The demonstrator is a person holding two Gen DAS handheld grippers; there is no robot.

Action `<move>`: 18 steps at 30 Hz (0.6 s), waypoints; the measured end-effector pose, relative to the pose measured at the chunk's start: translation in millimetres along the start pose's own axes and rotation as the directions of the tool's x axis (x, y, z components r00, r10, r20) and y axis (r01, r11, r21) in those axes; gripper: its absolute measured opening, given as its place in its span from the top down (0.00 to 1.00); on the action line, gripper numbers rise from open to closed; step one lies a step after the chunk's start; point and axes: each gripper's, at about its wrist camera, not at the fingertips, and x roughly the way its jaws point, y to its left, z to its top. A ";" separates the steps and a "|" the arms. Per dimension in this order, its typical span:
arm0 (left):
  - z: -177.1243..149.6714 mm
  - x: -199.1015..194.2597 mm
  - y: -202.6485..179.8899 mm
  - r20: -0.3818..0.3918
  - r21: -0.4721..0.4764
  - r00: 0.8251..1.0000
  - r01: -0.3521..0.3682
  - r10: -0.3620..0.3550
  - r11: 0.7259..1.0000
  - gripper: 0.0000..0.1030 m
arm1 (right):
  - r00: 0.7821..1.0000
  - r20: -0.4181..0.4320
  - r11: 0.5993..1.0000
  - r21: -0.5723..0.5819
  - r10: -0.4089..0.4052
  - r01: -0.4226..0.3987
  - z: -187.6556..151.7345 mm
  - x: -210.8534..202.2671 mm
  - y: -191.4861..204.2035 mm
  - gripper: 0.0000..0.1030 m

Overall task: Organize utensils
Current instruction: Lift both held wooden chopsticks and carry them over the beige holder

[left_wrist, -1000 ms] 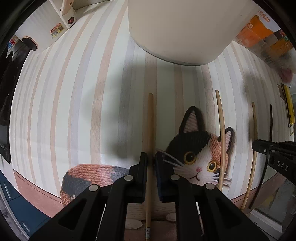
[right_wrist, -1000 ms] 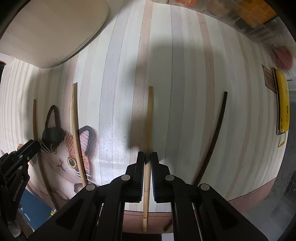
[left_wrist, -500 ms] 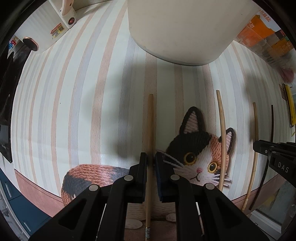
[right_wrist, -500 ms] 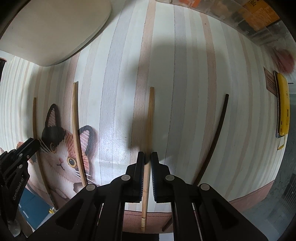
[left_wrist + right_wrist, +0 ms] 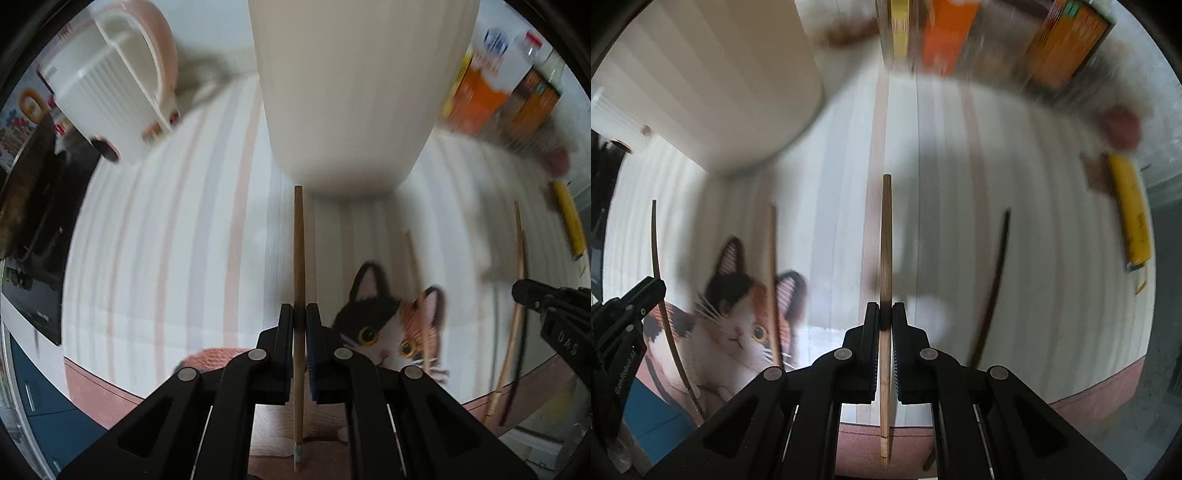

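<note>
A wooden chopstick (image 5: 298,266) is clamped between the closed jaws of the left gripper (image 5: 300,325), its tip aimed at the cream holder (image 5: 354,92) just ahead, apparently for insertion. A second chopstick (image 5: 885,251) is likewise pinched by the right gripper (image 5: 885,325), holder ahead-left.

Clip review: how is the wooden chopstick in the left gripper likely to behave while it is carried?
The wooden chopstick looks straight and unbent in the left gripper, so probably stiff. It is thin, likely light. Pinched at one spot along its length, it may pivot between the pads.
</note>
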 end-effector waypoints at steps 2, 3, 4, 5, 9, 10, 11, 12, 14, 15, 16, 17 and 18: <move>3.0 -17.7 -0.1 0.044 -0.006 0.999 0.006 -0.005 1.000 0.96 | 0.998 0.056 1.000 0.000 0.006 -0.006 -1.2 -16.9 -0.8 0.93; 3.0 -24.3 0.6 0.060 -0.008 0.998 0.010 -0.009 1.000 0.96 | 0.996 0.084 1.000 -0.002 0.007 -0.007 -1.5 -24.6 -0.9 0.93; 3.2 -32.3 0.8 0.078 -0.010 0.997 0.017 -0.016 1.000 0.96 | 0.994 0.113 1.000 -0.001 0.011 -0.011 -2.6 -33.0 -1.0 0.93; 5.2 -39.7 -0.5 0.093 -0.014 0.995 0.026 -0.024 1.000 0.96 | 0.990 0.138 1.000 0.002 0.017 -0.017 -1.4 -42.5 -3.7 0.93; 13.3 -68.1 -3.1 0.153 -0.020 0.987 0.062 -0.058 0.998 0.96 | 0.974 0.223 0.998 0.023 0.044 -0.050 -0.6 -70.5 -11.3 0.94; 14.8 -74.0 -3.7 0.167 -0.021 0.984 0.067 -0.062 0.998 0.96 | 0.968 0.245 0.998 0.029 0.049 -0.058 3.4 -79.7 -8.0 0.94; 15.7 -80.3 -5.7 0.180 -0.021 0.981 0.074 -0.069 0.997 0.96 | 0.963 0.266 0.997 0.032 0.053 -0.064 5.7 -88.6 -6.9 0.94; 16.3 -87.2 -6.2 0.195 -0.019 0.978 0.083 -0.078 0.996 0.96 | 0.957 0.284 0.997 0.034 0.056 -0.069 6.4 -95.9 -7.4 0.94; 20.8 -98.6 -7.4 0.222 -0.015 0.971 0.094 -0.089 0.995 0.96 | 0.946 0.319 0.996 0.040 0.063 -0.080 10.7 -104.3 -7.4 0.94; 22.3 -105.6 -7.1 0.238 -0.015 0.966 0.103 -0.097 0.995 0.96 | 0.938 0.340 0.996 0.043 0.064 -0.083 12.3 -111.9 -8.9 0.94; 24.8 -112.0 -7.2 0.254 -0.014 0.962 0.111 -0.103 0.994 0.96 | 0.933 0.353 0.995 0.045 0.067 -0.088 14.0 -117.9 -8.3 0.94; 27.0 -118.9 -6.4 0.269 -0.012 0.957 0.116 -0.108 0.993 0.96 | 0.927 0.369 0.994 0.048 0.071 -0.095 15.2 -125.3 -8.4 0.94; 28.8 -126.2 -6.4 0.287 -0.008 0.951 0.122 -0.114 0.993 0.96 | 0.920 0.384 0.994 0.049 0.075 -0.101 17.2 -132.0 -9.6 0.94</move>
